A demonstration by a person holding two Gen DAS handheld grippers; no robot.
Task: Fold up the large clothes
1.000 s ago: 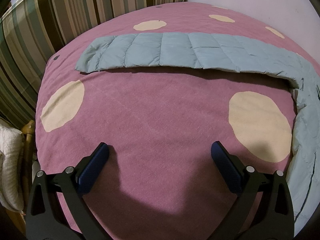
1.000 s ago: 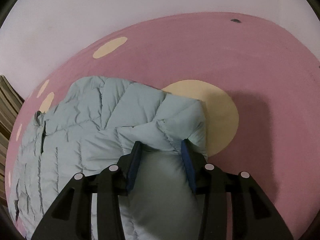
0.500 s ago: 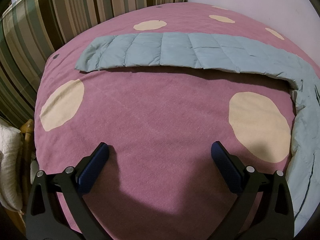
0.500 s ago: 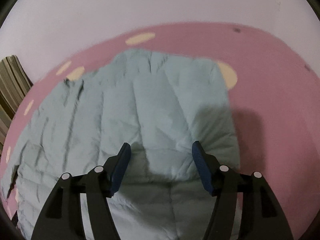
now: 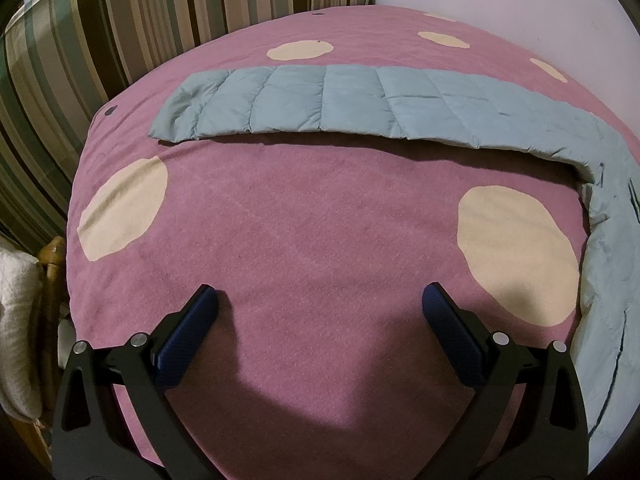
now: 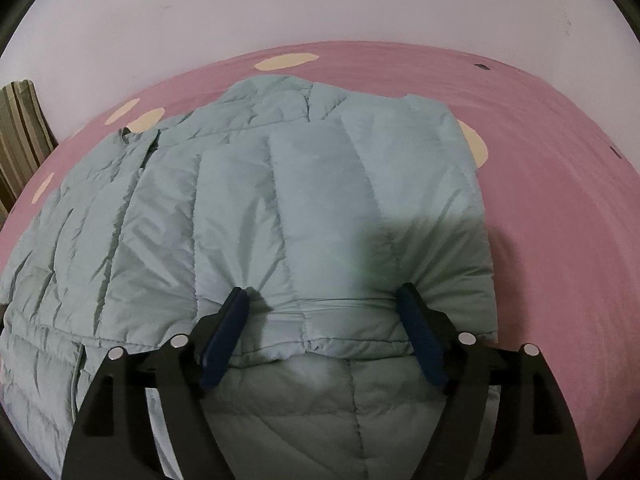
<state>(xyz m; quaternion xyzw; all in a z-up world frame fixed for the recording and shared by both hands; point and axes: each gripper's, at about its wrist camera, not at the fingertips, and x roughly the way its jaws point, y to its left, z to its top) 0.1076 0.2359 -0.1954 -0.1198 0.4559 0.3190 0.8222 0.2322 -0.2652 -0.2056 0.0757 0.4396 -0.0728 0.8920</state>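
Right gripper (image 6: 322, 308), jaws just opening, straddles unlabelled jacket (image 6: 280, 200); left gripper (image 5: 320, 308) open.

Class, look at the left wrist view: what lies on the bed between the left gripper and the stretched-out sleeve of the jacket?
Only bare pink bedspread, with no object on it, lies between the left gripper and the sleeve; the left wrist view shows this.

Ahead of left gripper (image 5: 320, 312): bare pink bedspread (image 5: 320, 240), open passage between and beyond the spread jaws.
Far ahead of left gripper: jacket sleeve (image 5: 320, 100) lies crosswise, low obstacle.
Left of left gripper: striped cushion (image 5: 100, 40) walls that side.
Right of left gripper: jacket (image 6: 280, 208) edge (flat).
Right of right gripper (image 6: 322, 312): bare bedspread, free.
Beyond jacket: wall (image 6: 320, 8) closes the far side.
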